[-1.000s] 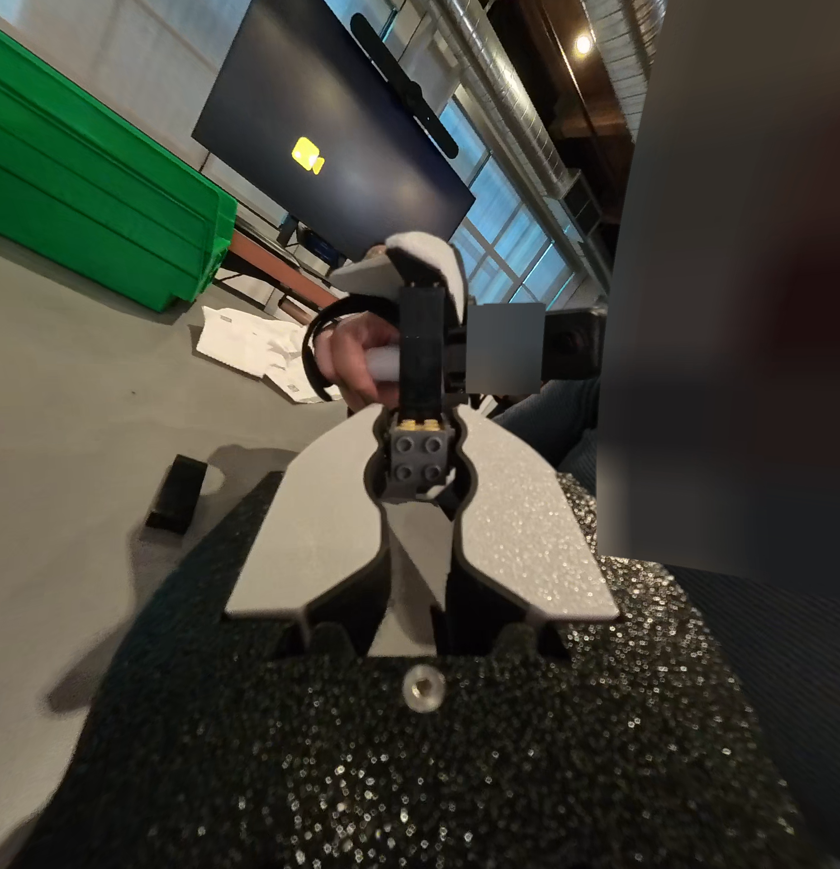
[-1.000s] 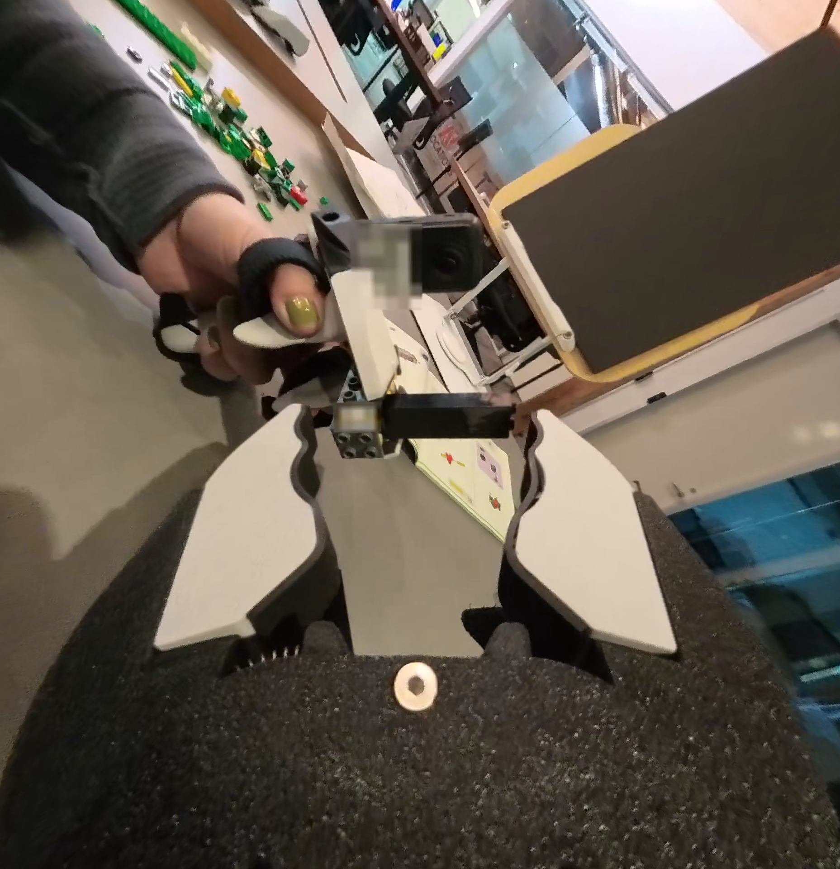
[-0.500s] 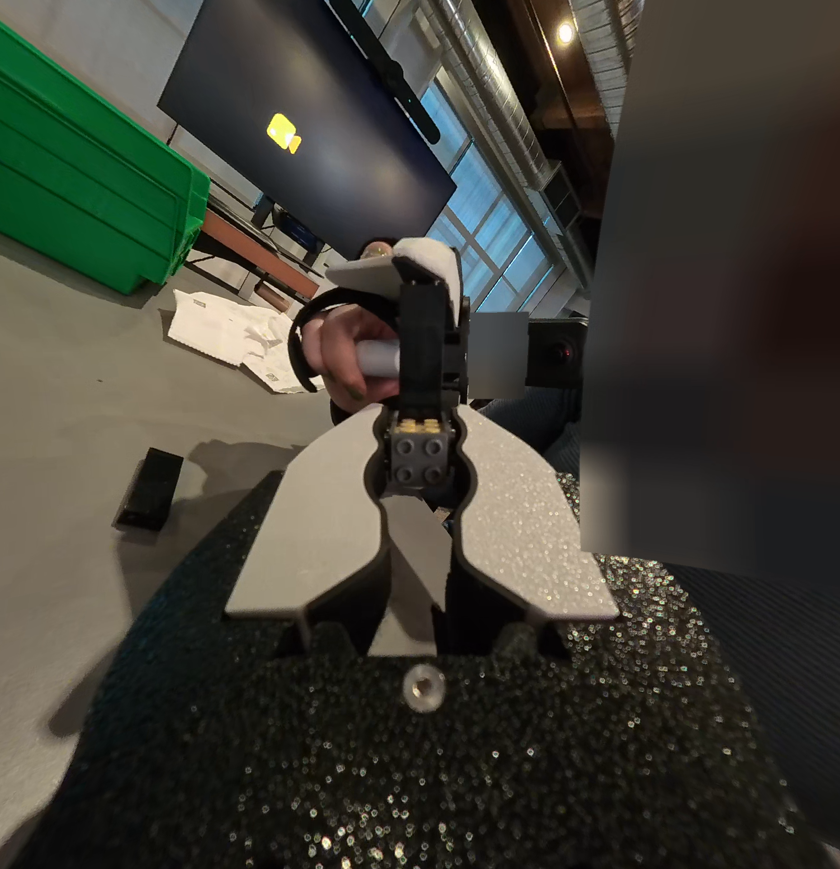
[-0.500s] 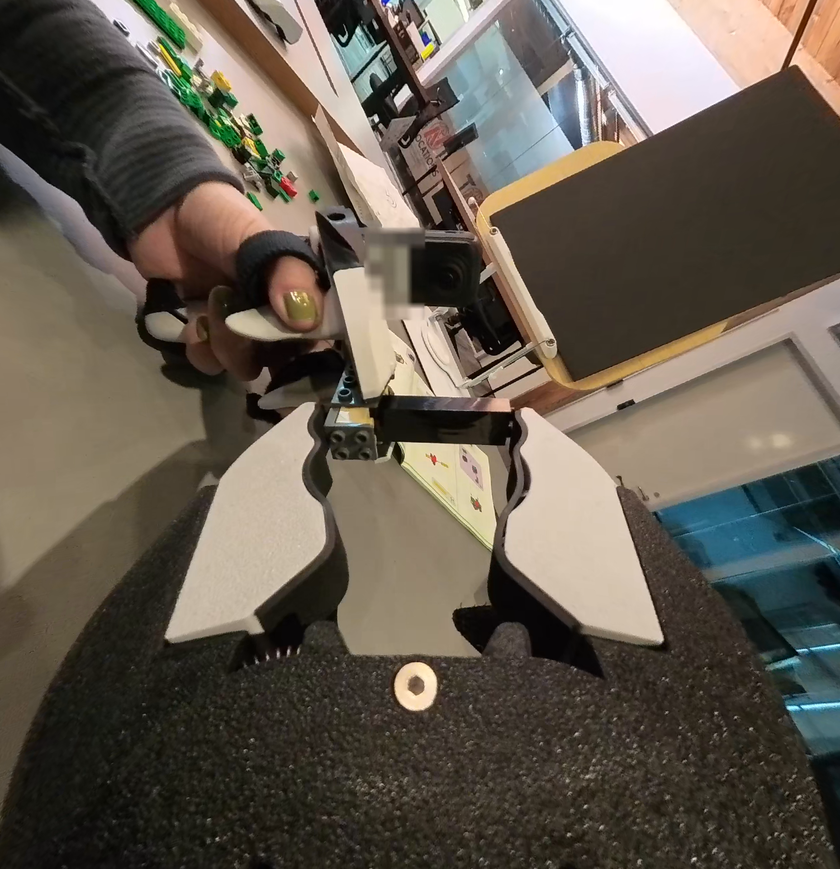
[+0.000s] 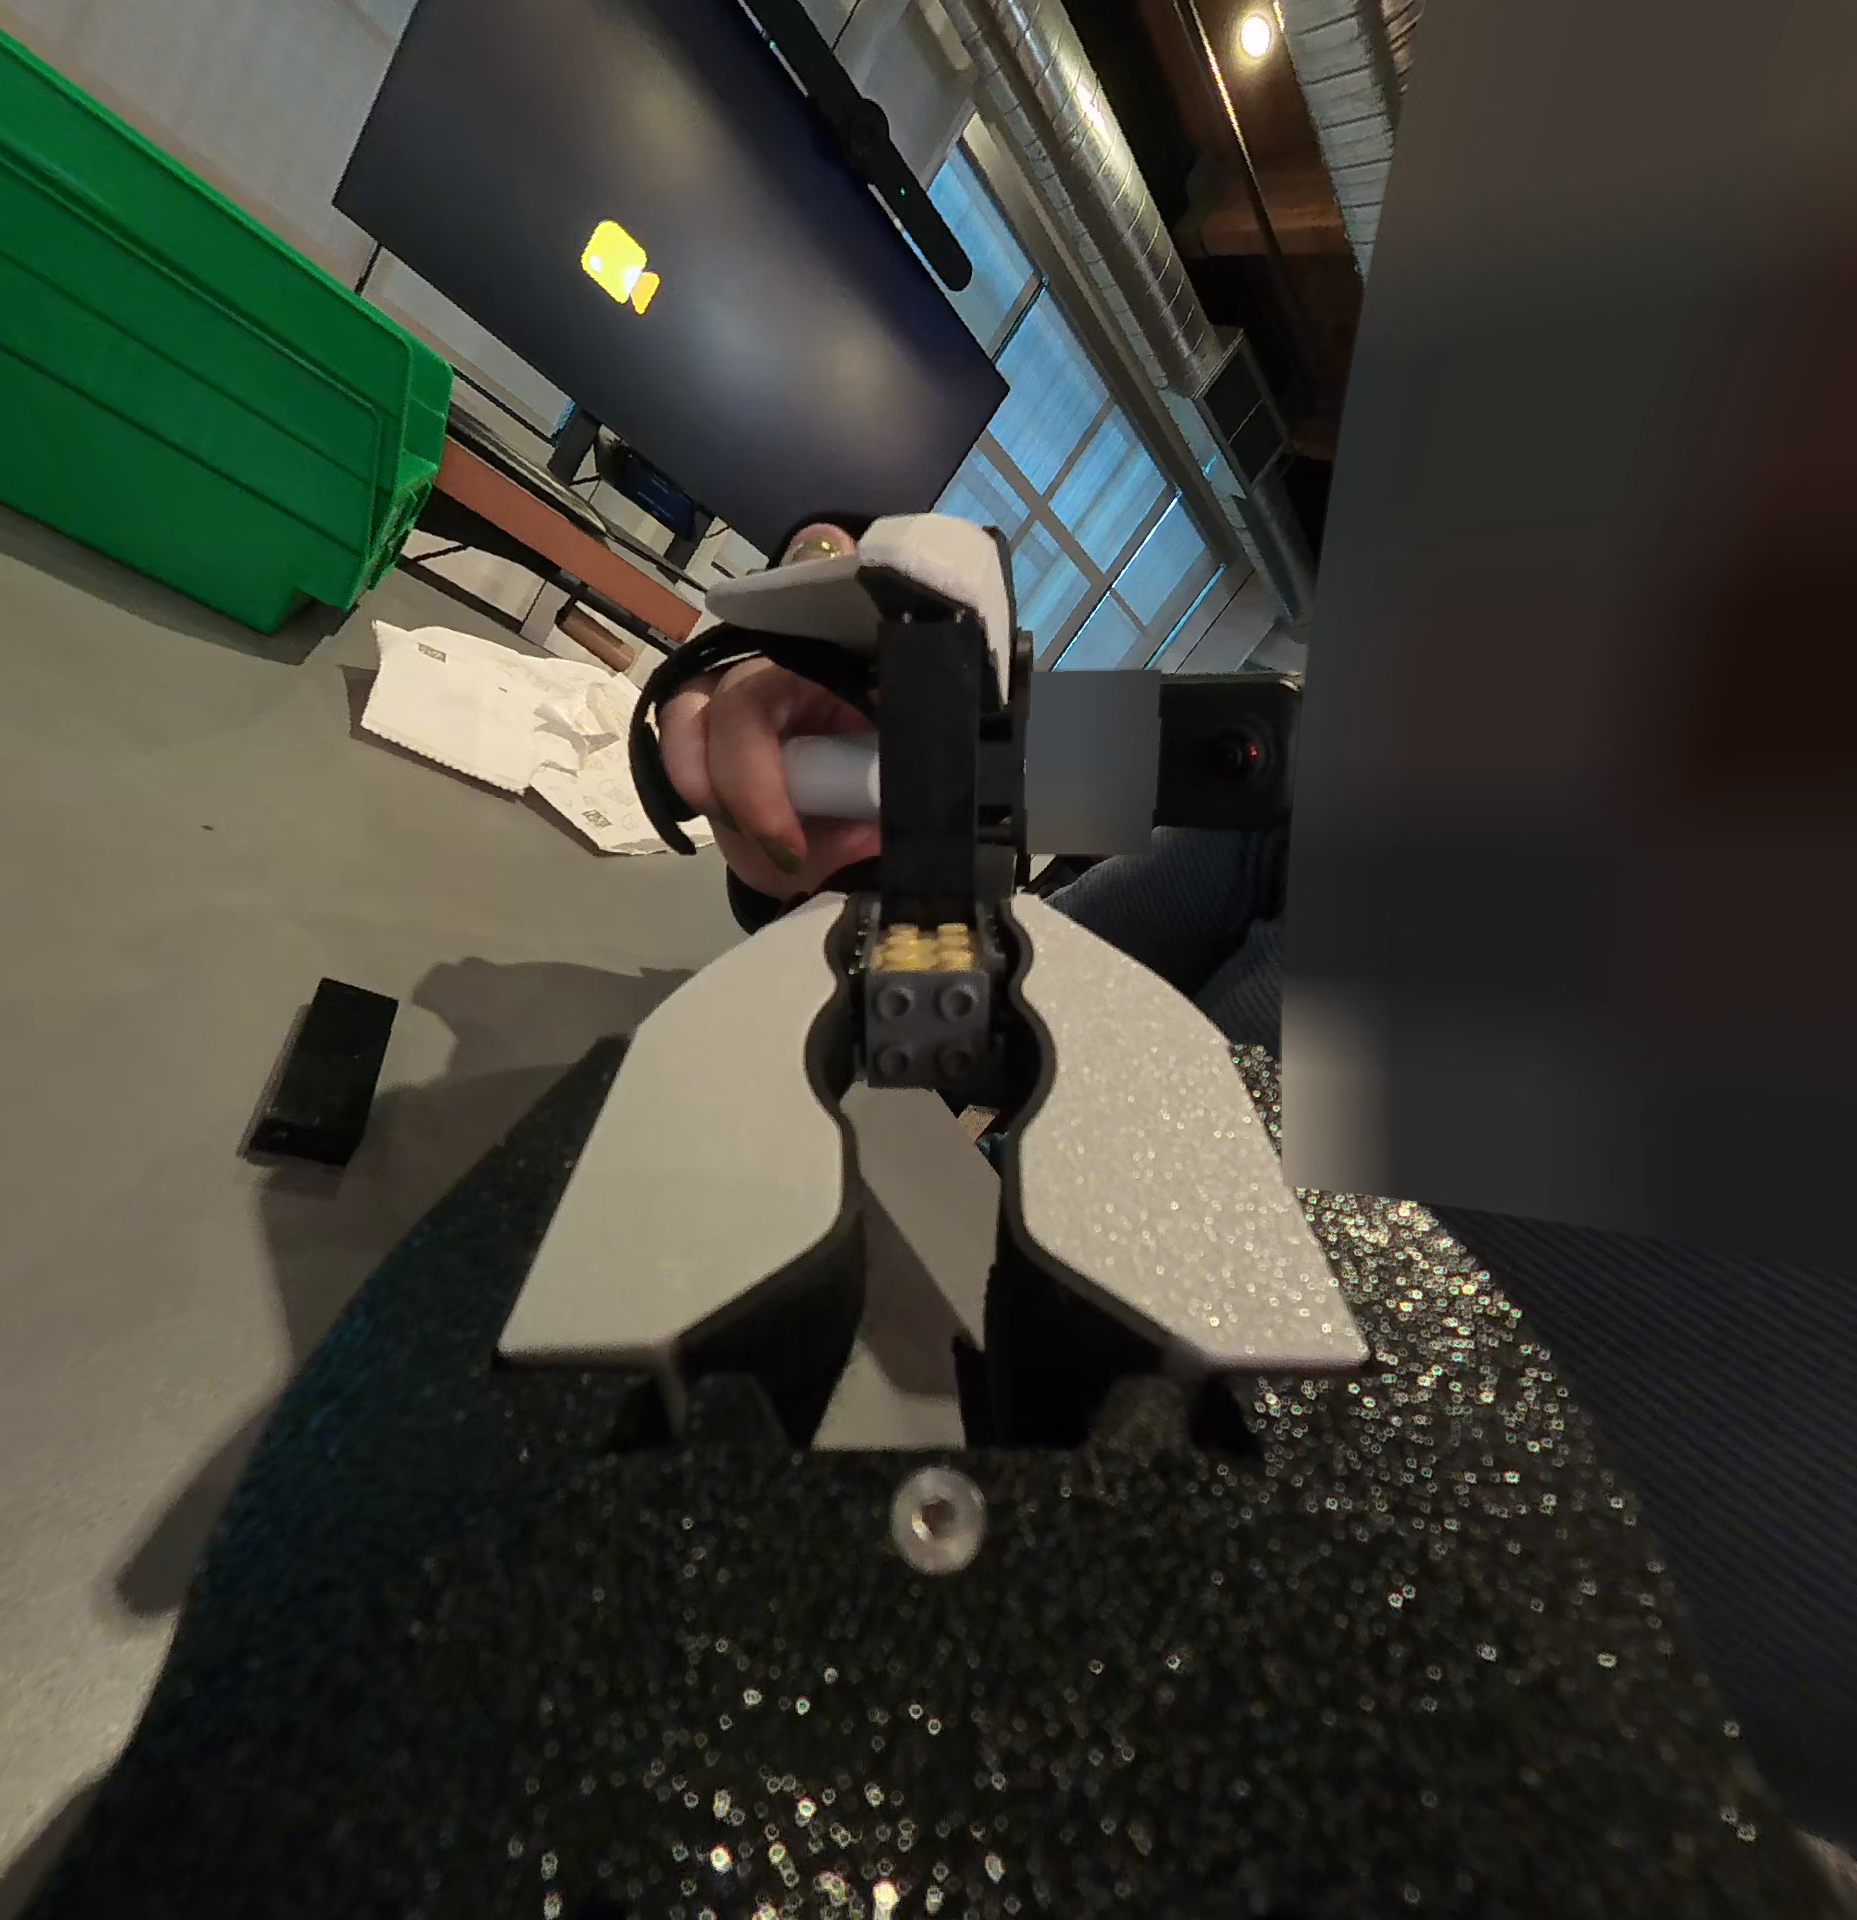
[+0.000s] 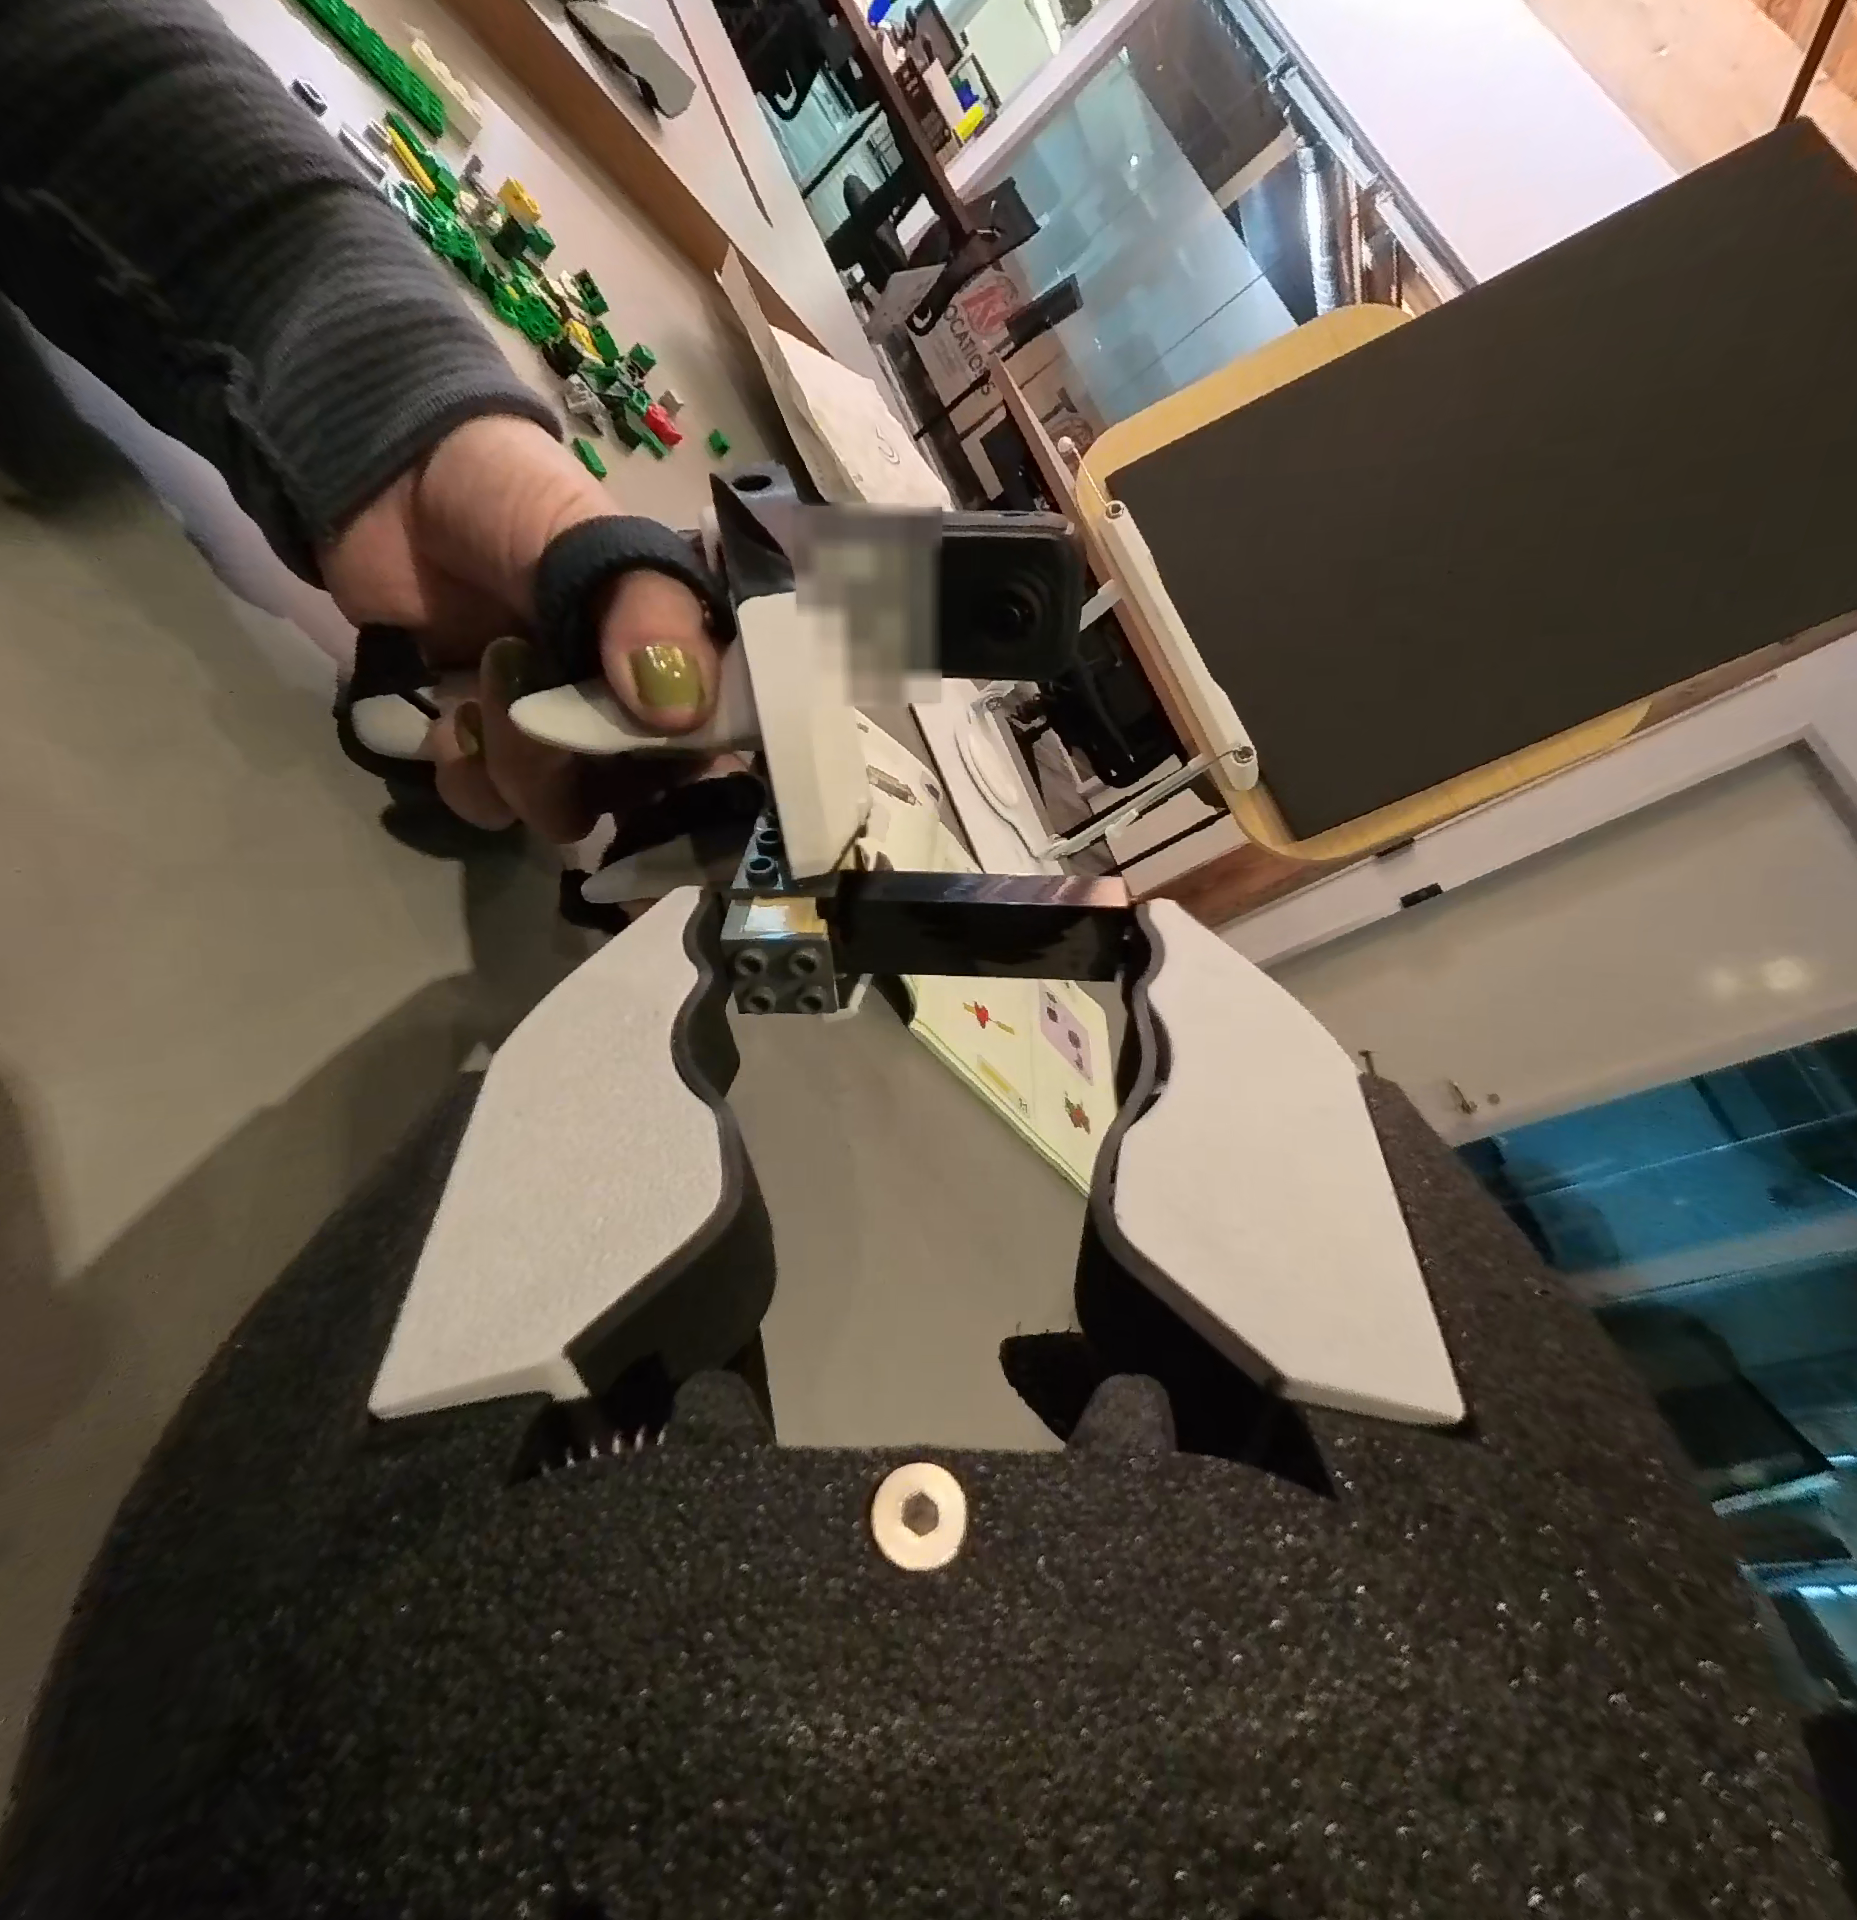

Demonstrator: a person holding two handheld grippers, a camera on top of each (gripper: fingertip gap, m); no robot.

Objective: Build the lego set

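The left gripper [image 5: 924, 997] is closed tight on a small dark grey studded brick [image 5: 926, 1023] with yellow studs showing along its upper face, pinched between the tips of its fingers. The right gripper [image 6: 924, 940] stands moderately wide, and a long black brick [image 6: 981, 927] spans the gap between its tips lengthwise, one end against the right finger, the other end meeting the grey brick [image 6: 780, 966] held by the other gripper; whether the left tip presses on the black piece or on the grey one cannot be told. The step in hand looks like mating the black brick onto the grey brick in mid-air, above the table. The next move likely calls for squaring the studs and pressing the two pieces together along one axis, with the left side held firm so nothing twists out. Beyond the tips, a spare black brick [image 5: 321, 1075] lies on the grey table [image 5: 124, 935], with crumpled paper bags [image 5: 488, 696] farther off and a green bin [image 5: 165, 364] near the edge. In the right view, loose green pieces [image 6: 550, 301] scatter the far tabletop beside an instruction booklet [image 6: 1017, 1060]. Behind hang a dark wall screen [image 5: 675, 281] and windows.
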